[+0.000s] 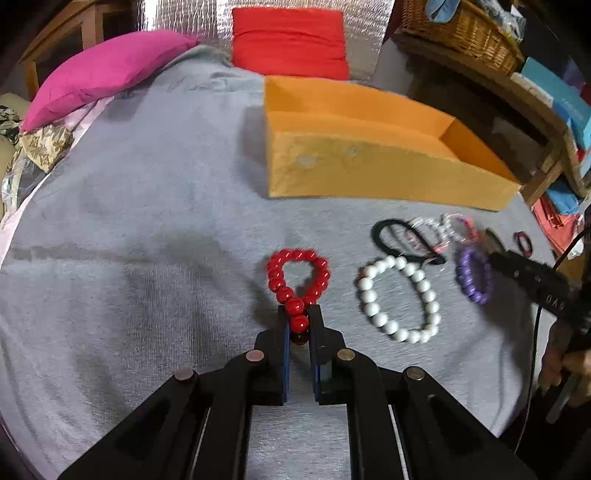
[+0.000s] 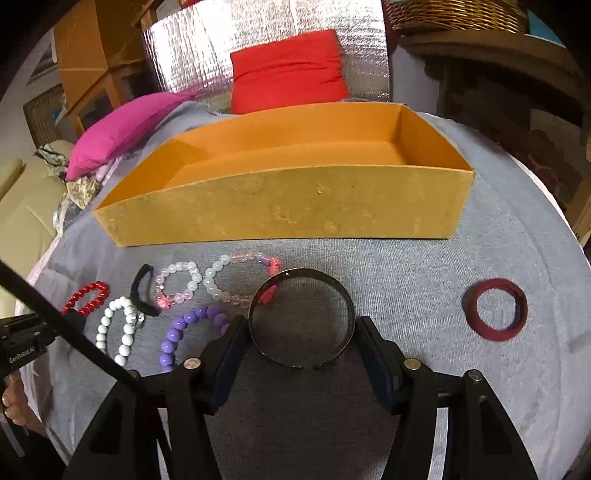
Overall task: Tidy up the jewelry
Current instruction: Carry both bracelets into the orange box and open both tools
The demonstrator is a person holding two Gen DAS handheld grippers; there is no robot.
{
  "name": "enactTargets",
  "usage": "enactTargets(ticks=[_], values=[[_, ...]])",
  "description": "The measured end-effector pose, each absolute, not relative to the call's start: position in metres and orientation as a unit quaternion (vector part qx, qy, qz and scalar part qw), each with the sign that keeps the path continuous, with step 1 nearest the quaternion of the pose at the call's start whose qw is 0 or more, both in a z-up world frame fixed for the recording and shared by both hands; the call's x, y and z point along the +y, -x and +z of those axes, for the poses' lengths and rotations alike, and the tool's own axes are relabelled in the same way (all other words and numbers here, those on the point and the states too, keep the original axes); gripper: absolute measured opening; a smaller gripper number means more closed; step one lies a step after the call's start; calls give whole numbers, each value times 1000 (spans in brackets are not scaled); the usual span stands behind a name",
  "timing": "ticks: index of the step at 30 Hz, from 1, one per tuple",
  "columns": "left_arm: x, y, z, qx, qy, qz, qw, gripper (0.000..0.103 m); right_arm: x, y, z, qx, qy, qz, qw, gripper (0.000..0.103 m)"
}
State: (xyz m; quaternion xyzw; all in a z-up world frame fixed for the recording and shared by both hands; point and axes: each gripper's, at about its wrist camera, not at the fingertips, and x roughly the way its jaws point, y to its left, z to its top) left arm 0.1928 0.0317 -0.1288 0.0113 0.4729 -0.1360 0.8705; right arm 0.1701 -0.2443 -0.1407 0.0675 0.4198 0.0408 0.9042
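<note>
My left gripper point(image 1: 299, 314) is shut on the near end of a red bead bracelet point(image 1: 299, 277) lying on the grey cloth; it also shows in the right wrist view point(image 2: 86, 297). My right gripper point(image 2: 301, 325) grips a dark metal bangle point(image 2: 301, 319) across its width, both pads touching its sides. An empty orange box point(image 2: 288, 206) stands beyond; it also shows in the left wrist view point(image 1: 369, 173). A white bead bracelet point(image 1: 400, 299), a purple bead bracelet point(image 1: 474, 273), a black hair tie point(image 1: 399, 240) and clear pink bead bracelets point(image 2: 221, 277) lie between the grippers.
A maroon ring point(image 2: 495, 308) lies on the cloth to the right of the bangle. A red cushion point(image 2: 288, 72) and a pink pillow point(image 1: 103, 74) lie behind the box. A wooden shelf with a wicker basket point(image 1: 461, 33) stands at the right.
</note>
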Motion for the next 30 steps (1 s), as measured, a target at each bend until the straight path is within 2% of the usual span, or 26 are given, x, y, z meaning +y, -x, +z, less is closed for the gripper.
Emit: enactTargets(ticks=[9,19,30], values=[[57,-179,-102,433,35,-130,891,10,-233,-148,-112,423,-97,9,901,63],[98,-187,-84,380,81,-82,918,10,-222,-160,-42,342,-116,38,932,63],[86,-202,-61,302,92,-93,944,10,-235,-203,-19,254,-151,55,954,63]])
